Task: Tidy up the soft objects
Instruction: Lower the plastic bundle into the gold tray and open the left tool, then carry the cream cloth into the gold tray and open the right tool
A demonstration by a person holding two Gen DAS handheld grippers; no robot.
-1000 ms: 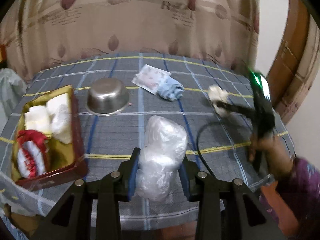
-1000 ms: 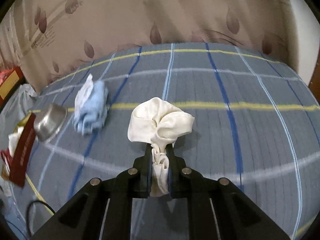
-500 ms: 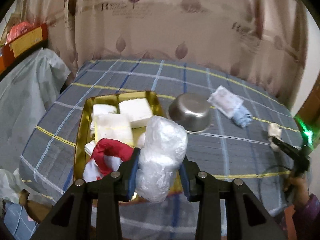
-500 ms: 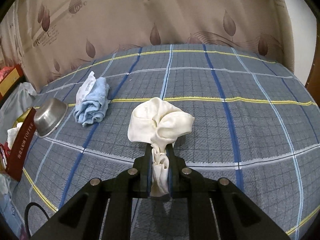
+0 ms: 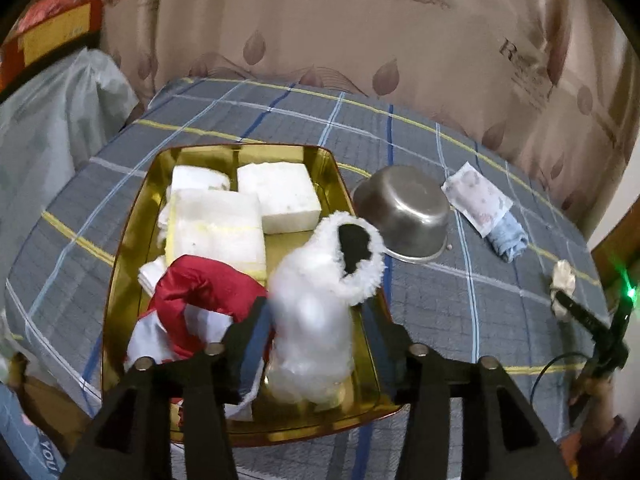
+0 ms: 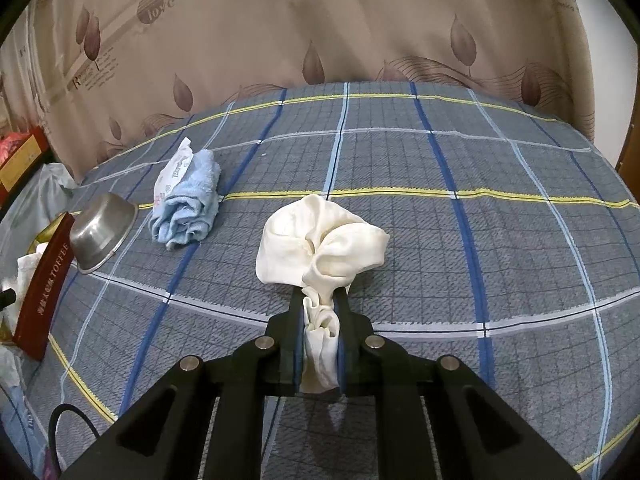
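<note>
Two tools work the plaid table: the left tool (image 5: 316, 332) stands released around a white plastic bundle (image 5: 312, 320) in the gold tray (image 5: 120, 264) directly ahead, while the right tool (image 6: 319, 320) pinches a cream cloth (image 6: 320, 244) above the table (image 6: 480, 240).

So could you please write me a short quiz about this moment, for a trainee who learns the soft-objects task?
1. True or false: the right gripper is shut on the cream cloth.
2. Where does the steel bowl stand, relative to the gold tray? A) inside it; B) beside it, on the table; C) on top of the white blocks.
3. Which cloth lies loose on the table, in no gripper?

Key: 1 true, its fingers pinch the lower folds. 2 B. 3 the blue towel.
</note>
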